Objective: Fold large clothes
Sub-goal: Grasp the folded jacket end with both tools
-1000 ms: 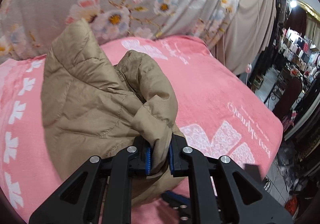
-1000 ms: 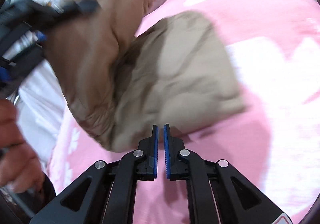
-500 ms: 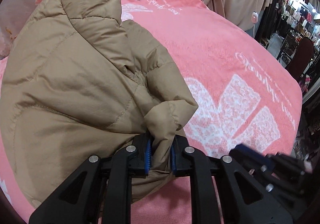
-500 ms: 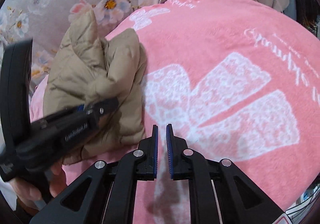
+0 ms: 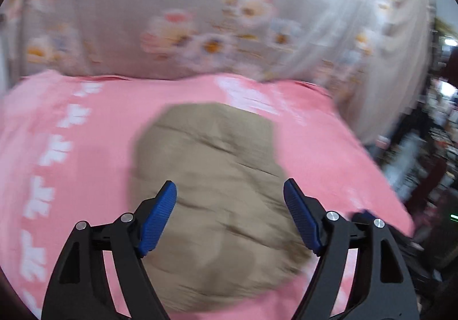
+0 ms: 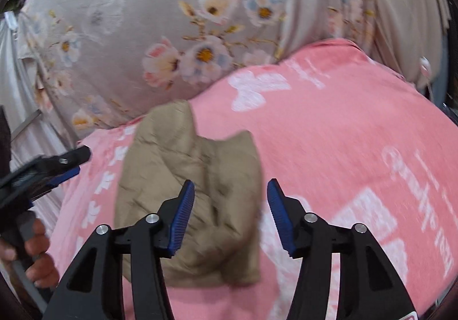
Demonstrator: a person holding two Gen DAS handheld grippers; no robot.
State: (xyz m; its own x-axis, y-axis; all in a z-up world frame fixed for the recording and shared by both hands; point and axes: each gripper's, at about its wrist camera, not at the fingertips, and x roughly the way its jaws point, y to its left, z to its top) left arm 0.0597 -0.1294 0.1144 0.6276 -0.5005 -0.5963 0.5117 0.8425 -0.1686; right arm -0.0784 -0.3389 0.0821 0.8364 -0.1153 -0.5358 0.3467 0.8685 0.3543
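Opening both jaws, we hold nothing: left gripper (image 5: 230,215) & right gripper (image 6: 231,214) released above folded tan puffer jacket (image 5: 211,188) on pink blanket (image 5: 329,154).

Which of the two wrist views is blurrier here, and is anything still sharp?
Left wrist view: heavy motion smear over the tan jacket, pink blanket and floral curtain; only the left gripper looks crisp. Right wrist view: milder blur, flowers readable, right gripper sharp; fisheye bending in both.
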